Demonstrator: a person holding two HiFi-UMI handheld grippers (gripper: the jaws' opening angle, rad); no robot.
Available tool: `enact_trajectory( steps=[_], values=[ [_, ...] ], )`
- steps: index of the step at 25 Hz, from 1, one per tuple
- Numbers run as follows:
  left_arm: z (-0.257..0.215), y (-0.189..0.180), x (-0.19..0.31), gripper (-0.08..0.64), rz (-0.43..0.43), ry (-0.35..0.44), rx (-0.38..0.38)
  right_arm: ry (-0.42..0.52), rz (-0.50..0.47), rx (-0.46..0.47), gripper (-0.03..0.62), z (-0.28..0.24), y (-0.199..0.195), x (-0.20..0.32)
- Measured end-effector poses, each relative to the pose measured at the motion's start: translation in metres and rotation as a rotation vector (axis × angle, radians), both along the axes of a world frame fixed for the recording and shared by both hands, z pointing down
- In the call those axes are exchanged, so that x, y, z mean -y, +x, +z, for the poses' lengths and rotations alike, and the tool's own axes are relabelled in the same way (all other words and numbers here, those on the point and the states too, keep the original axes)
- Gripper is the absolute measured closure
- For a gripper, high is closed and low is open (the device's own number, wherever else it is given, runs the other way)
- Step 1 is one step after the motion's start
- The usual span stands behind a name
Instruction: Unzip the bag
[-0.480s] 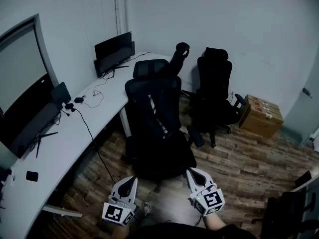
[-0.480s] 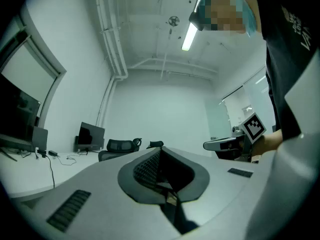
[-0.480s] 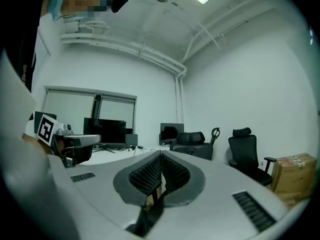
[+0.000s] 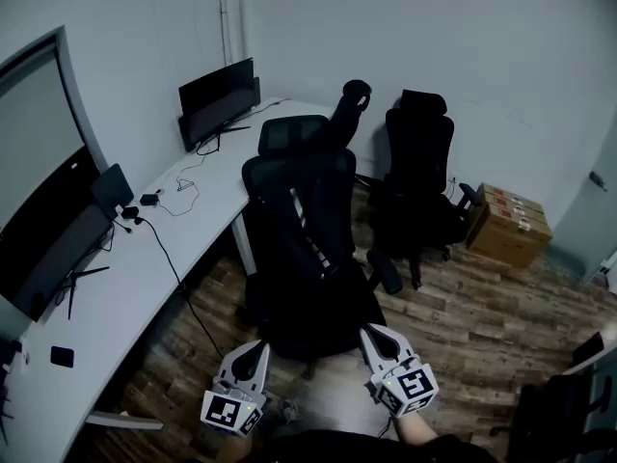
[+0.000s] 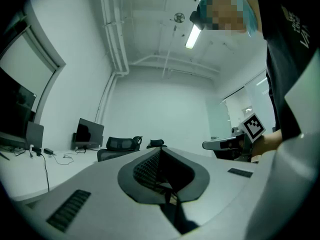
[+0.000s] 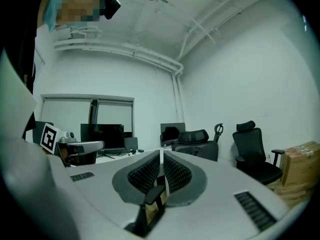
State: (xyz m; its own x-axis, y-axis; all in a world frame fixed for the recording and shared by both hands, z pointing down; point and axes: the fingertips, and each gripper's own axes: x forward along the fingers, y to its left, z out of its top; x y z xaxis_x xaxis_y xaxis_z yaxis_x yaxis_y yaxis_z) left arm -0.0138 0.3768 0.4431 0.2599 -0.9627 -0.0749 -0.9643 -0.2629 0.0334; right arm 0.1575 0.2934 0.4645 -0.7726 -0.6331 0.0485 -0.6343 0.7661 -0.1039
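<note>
No bag shows in any view. In the head view my left gripper [image 4: 258,347] and right gripper [image 4: 369,334] are held level and side by side, low in the picture, just in front of a black office chair [image 4: 304,249]. Both point toward the chair's seat. In the left gripper view the left gripper [image 5: 160,151] has its jaws together with nothing between them. The right gripper [image 6: 161,156] in its own view is likewise shut and empty, and the other gripper's marker cube [image 6: 49,138] shows at its left.
A curved white desk [image 4: 125,278] with monitors [image 4: 217,99] and cables runs along the left. A second black chair [image 4: 416,177] and a cardboard box [image 4: 508,225] stand at the back right. Wood floor [image 4: 463,326] lies open to the right.
The whole head view has shifted slightly; both grippers keep the same place side by side and stay shut.
</note>
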Motion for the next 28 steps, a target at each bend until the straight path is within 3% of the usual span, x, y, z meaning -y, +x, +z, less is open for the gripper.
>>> enact_trajectory(
  steps=[16,23,28],
  values=[
    [0.016,-0.1,0.106,0.54,0.143,-0.034,-0.007,-0.018,0.089,-0.015,0.545,0.006,-0.092,0.09],
    [0.029,-0.114,0.154,0.54,0.132,-0.068,-0.048,-0.042,0.098,-0.025,0.545,0.015,-0.101,0.135],
    [0.029,-0.117,0.196,0.54,0.065,-0.092,-0.048,-0.039,0.04,0.004,0.545,0.013,-0.105,0.184]
  ],
)
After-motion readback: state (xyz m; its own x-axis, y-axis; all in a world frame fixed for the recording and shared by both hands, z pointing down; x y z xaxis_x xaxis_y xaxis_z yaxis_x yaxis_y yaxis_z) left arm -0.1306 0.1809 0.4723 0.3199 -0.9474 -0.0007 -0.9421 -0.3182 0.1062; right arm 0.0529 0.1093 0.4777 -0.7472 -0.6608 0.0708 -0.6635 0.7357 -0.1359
